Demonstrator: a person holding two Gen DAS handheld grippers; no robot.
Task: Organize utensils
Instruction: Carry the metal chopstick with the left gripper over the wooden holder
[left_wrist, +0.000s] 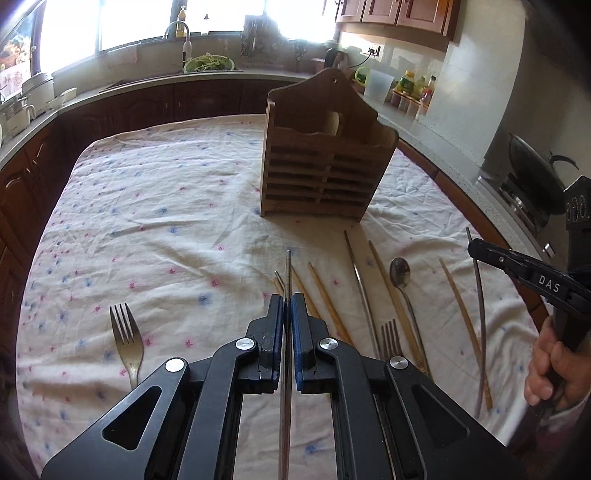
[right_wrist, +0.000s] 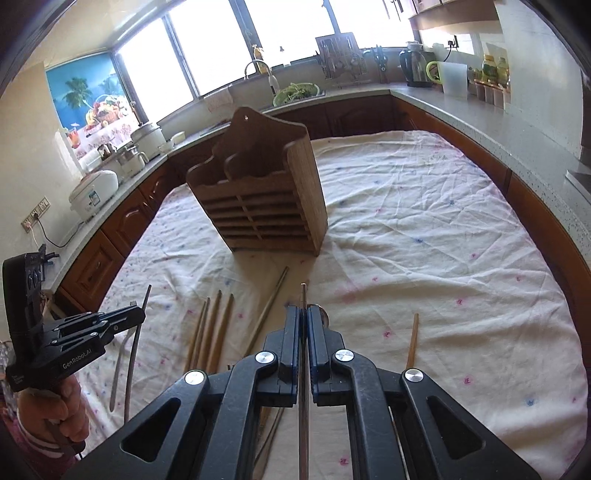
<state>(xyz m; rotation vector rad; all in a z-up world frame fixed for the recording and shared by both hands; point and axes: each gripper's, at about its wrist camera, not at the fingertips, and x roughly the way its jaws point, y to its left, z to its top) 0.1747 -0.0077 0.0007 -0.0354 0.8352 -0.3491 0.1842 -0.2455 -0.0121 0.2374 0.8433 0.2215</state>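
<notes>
Both grippers, left (left_wrist: 288, 314) and right (right_wrist: 303, 317), each clamp a metal chopstick (left_wrist: 288, 273); wooden holder (left_wrist: 325, 162) looks nearly empty; forks (left_wrist: 127, 339), spoon (left_wrist: 400, 273), chopsticks remain.

The utensil holder (left_wrist: 325, 162) is matt, unvarnished-looking wood with slatted fronts. The table carries a wrinkled, soft cotton-like cloth (left_wrist: 166, 206), cream with small printed flowers. The chopsticks (left_wrist: 327, 299) look like pale, dull wood or bamboo; the fork (left_wrist: 127, 339) and spoon (left_wrist: 400, 275) are tarnished, faintly shiny metal. The left tongs (left_wrist: 288, 310) are matt black plastic with bright metal rivets.
</notes>
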